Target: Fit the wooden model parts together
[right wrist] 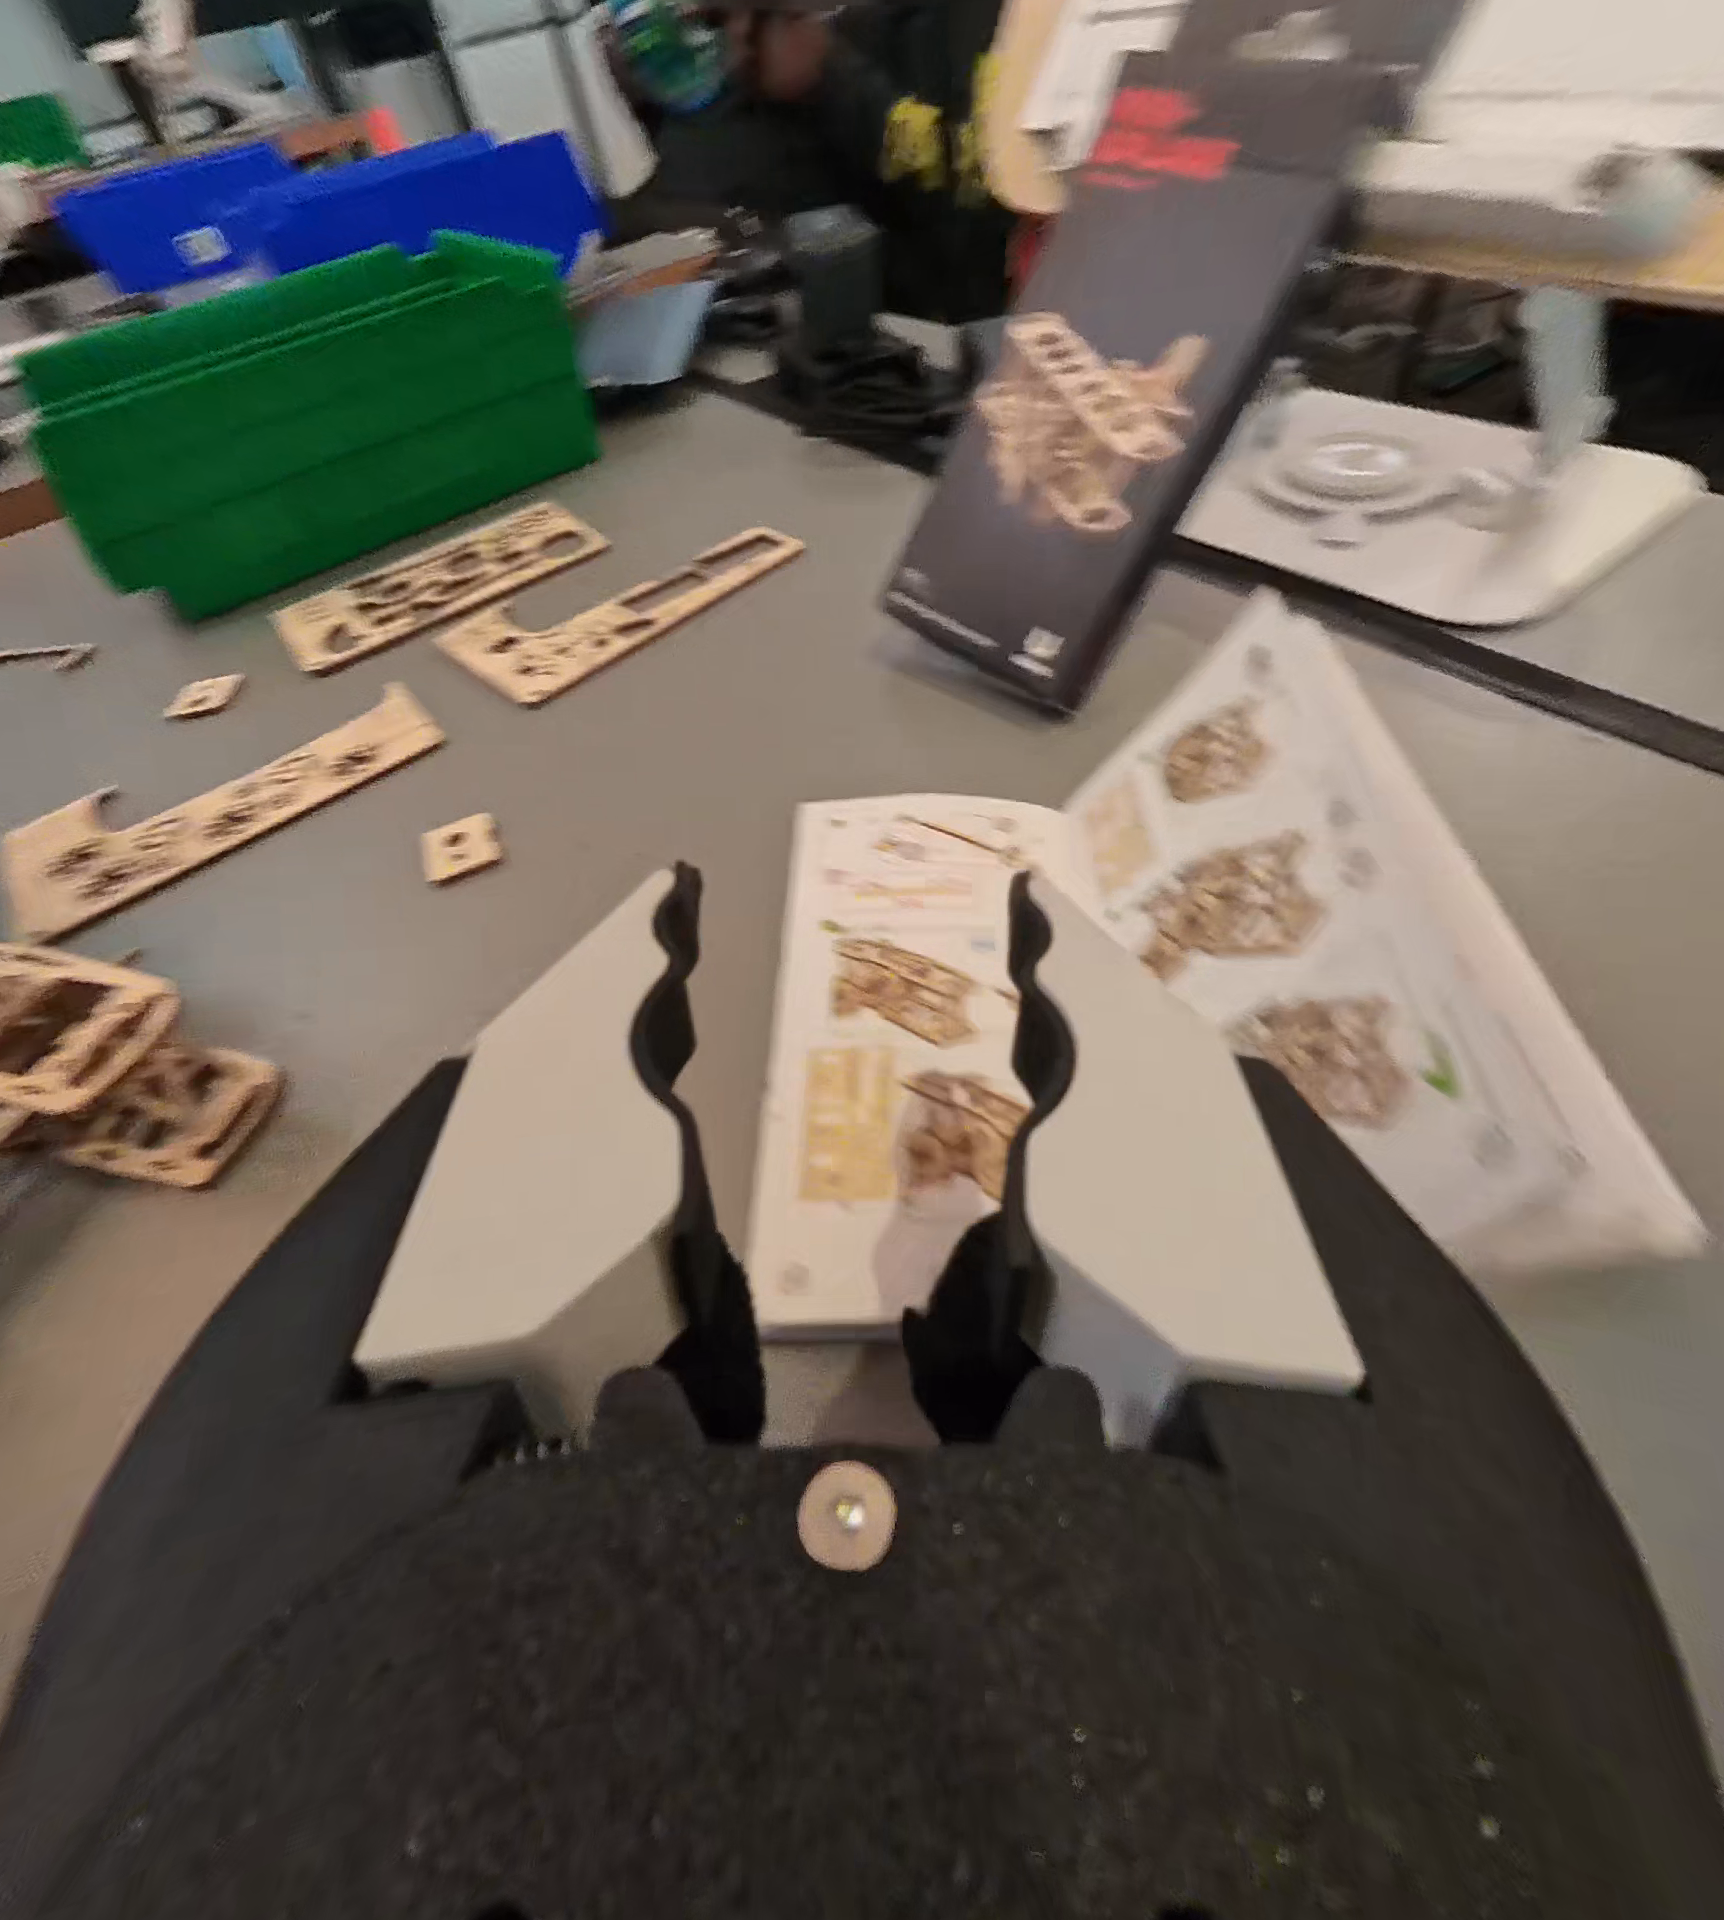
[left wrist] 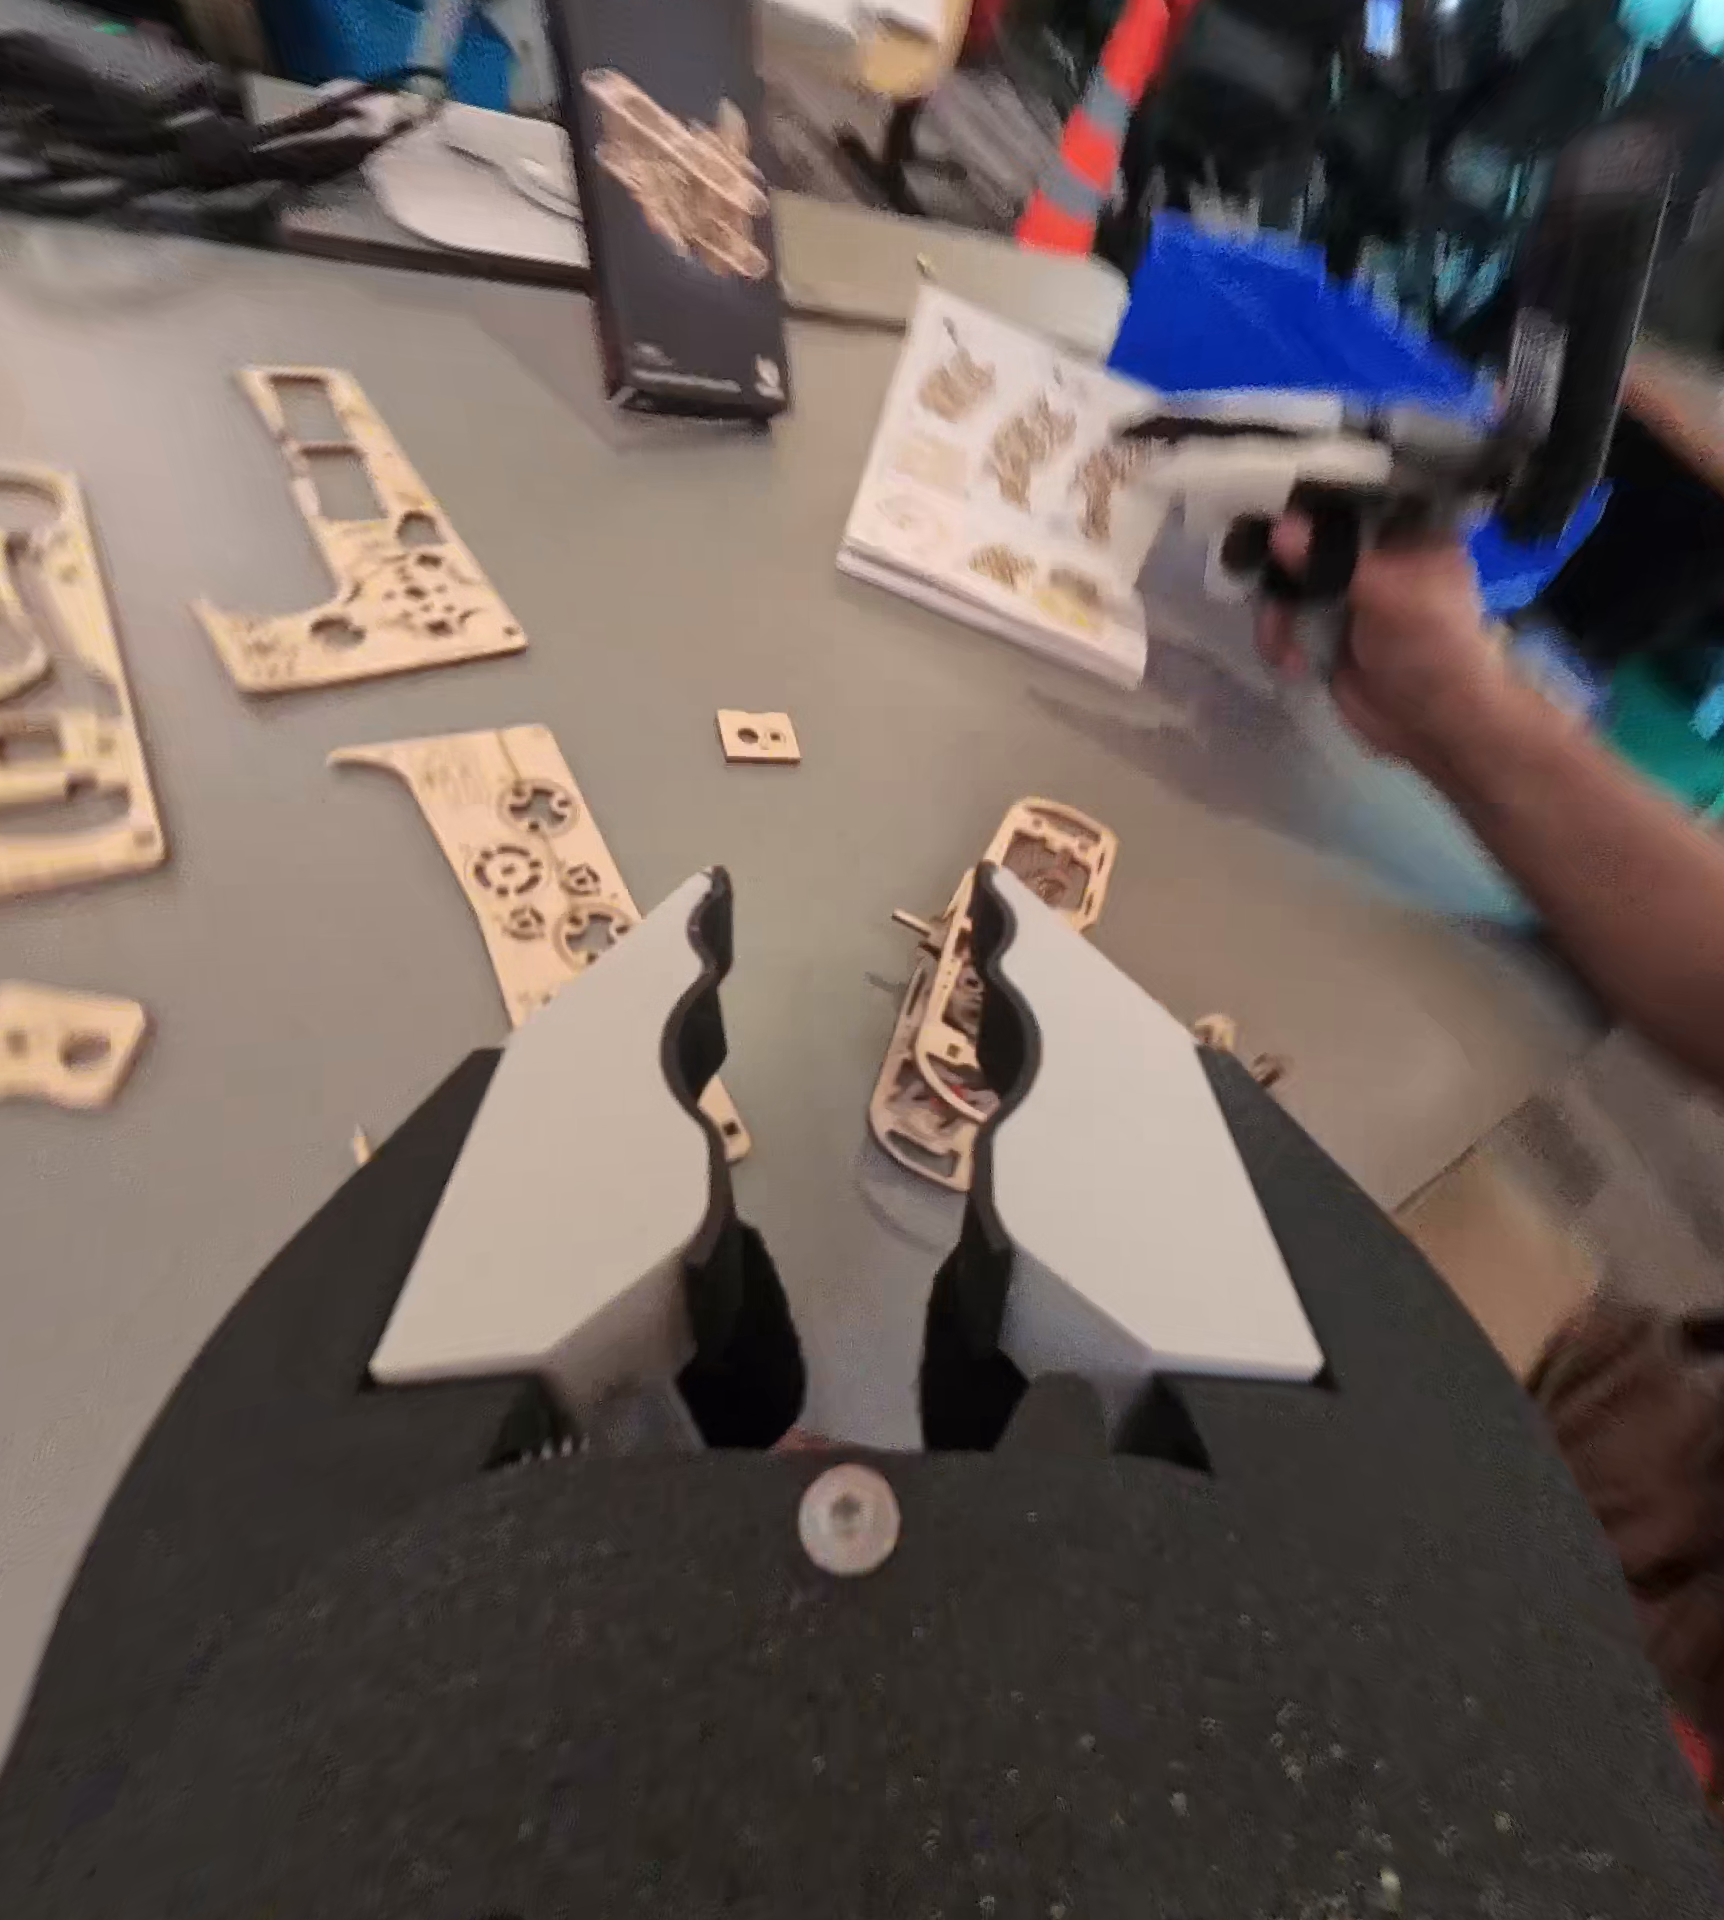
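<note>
My left gripper (left wrist: 850, 883) is open and empty above the grey table. A partly built wooden model (left wrist: 951, 1049) lies on the table just right of the gap, half hidden by the right finger (left wrist: 1097, 1122). A curved wooden sheet with gear cut-outs (left wrist: 515, 842) lies by the left finger. A small square wooden piece (left wrist: 758, 736) lies ahead. My right gripper (right wrist: 850, 888) is open and empty over the open instruction booklet (right wrist: 868, 1039). It also shows blurred in the left wrist view (left wrist: 1284, 488), held up by a hand.
Punched wooden sheets (left wrist: 359, 540) lie at the left, with a small plate (left wrist: 47, 1042). A dark model box (left wrist: 676, 208) stands at the back. In the right wrist view, a stack of sheets (right wrist: 58, 1049) lies left, a green bin (right wrist: 318, 416) behind, the box (right wrist: 1097, 436) leaning. One gripper's finger ends stand about 30 centimetres off the other's. My left tips are roughly 15 centimetres from the small square wooden piece (left wrist: 758, 736). The right camera catches it too, in the right wrist view (right wrist: 455, 844).
</note>
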### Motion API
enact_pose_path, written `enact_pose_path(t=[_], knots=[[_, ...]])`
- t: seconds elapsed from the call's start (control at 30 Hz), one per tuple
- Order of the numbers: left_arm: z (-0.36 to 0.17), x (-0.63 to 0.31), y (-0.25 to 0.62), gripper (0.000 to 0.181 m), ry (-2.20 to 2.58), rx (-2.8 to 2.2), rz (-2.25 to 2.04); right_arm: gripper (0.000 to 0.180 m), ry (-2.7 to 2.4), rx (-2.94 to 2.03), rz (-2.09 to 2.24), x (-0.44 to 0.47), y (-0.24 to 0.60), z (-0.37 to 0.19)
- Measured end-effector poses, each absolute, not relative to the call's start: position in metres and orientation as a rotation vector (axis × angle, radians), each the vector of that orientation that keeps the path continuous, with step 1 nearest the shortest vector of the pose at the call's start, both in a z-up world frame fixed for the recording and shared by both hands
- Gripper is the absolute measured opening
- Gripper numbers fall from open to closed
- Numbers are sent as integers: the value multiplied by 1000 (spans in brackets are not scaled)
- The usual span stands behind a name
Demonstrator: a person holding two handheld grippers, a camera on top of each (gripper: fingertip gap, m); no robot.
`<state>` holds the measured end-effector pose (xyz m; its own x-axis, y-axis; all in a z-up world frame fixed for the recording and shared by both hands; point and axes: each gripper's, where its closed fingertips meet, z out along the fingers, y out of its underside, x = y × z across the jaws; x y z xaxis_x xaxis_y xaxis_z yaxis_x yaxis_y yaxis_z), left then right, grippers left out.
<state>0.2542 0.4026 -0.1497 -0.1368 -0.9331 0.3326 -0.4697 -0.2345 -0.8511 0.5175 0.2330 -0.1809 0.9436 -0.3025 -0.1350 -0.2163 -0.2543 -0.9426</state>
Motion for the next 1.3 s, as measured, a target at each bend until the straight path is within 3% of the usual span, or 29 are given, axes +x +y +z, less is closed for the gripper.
enact_pose_path(t=[0.1, 0.27, 0.6, 1.3], knots=[[-154, 237, 422, 44, 1279, -1814, -1525, 78, 511, -1825, -153, 535, 213, -198], [-158, 245, 463, 51, 1189, -1856, -1572, 80, 498, -1864, -200, 543, 214, -204], [-192, 251, 480, 46, 1422, -1727, -1064, 76, 477, -1871, -186, 540, 213, -204], [-203, 248, 475, 42, 1539, -1630, -884, 66, 592, -1908, -474, 573, 190, -210]])
